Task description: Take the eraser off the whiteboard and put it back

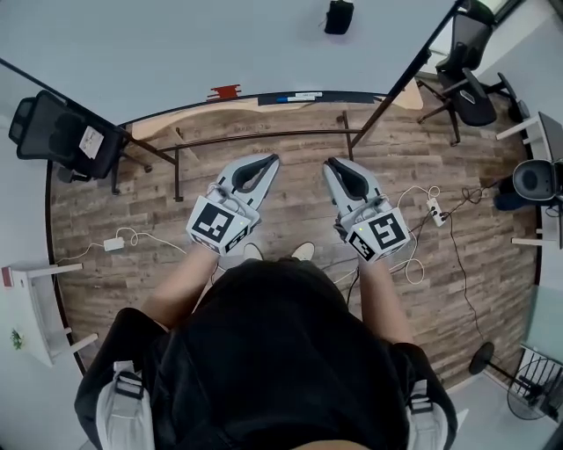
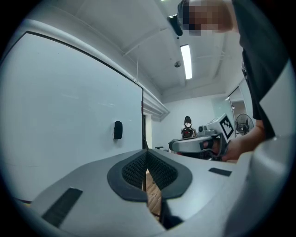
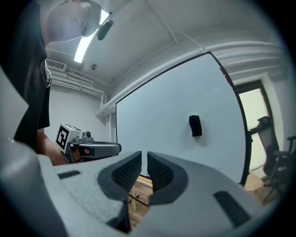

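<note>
The black eraser [image 1: 338, 16] sticks high up on the whiteboard [image 1: 176, 44], well ahead of both grippers. It shows in the left gripper view as a dark block [image 2: 118, 130] and in the right gripper view as the same block [image 3: 195, 125]. My left gripper [image 1: 269, 161] and right gripper [image 1: 332, 164] are held side by side at waist height, pointing level at the board. Both are shut with nothing between their pads; the left one's tips [image 2: 147, 153] meet, while the right one's [image 3: 144, 156] leave a hairline slit.
The board's tray [image 1: 295, 97] holds markers and a red item [image 1: 224, 91]. Its stand legs [image 1: 178, 171] cross the wooden floor below. Office chairs stand at left [image 1: 62, 132] and right [image 1: 466, 83]. Cables and a power strip [image 1: 435, 211] lie on the floor. A person [image 2: 187, 127] stands far off.
</note>
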The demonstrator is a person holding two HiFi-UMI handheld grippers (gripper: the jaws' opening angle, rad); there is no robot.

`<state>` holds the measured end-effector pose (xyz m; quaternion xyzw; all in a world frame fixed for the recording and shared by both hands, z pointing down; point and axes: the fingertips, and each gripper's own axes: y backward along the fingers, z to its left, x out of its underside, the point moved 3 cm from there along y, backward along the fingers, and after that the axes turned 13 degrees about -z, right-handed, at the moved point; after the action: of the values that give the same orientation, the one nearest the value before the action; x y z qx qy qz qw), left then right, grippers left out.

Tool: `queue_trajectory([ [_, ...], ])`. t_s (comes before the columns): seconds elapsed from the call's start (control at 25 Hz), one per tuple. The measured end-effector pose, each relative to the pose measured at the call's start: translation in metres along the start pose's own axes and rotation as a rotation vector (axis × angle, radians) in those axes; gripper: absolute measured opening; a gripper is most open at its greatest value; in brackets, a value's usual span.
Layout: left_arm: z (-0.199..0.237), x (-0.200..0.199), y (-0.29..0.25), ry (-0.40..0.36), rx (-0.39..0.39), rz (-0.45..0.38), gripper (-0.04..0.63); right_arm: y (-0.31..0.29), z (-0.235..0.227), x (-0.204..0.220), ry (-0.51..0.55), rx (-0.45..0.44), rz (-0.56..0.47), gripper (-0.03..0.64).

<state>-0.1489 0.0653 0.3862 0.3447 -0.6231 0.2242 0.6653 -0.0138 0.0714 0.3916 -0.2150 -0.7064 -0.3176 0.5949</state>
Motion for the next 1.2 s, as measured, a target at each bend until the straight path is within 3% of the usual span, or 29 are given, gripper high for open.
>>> queue_trajectory([
  [0.2,-0.004,0.000,-0.022,-0.012,-0.010,0.001,-0.005,0.002,-0.021,-0.006,0.021,0.004,-0.014,0.054],
  [0.4,-0.006,0.000,-0.048,-0.031,-0.034,-0.002,-0.005,0.006,-0.052,-0.013,0.043,0.024,-0.018,0.177],
  [0.6,-0.001,-0.001,-0.066,-0.034,-0.079,-0.006,-0.005,0.006,-0.079,-0.020,0.064,0.045,-0.031,0.238],
  [0.88,0.017,-0.001,-0.084,-0.057,-0.098,-0.002,-0.005,-0.012,-0.096,-0.018,0.093,0.050,-0.029,0.252],
  [1.2,0.058,0.014,-0.117,-0.038,-0.044,-0.008,-0.005,-0.052,-0.120,-0.009,0.104,0.091,-0.011,0.265],
])
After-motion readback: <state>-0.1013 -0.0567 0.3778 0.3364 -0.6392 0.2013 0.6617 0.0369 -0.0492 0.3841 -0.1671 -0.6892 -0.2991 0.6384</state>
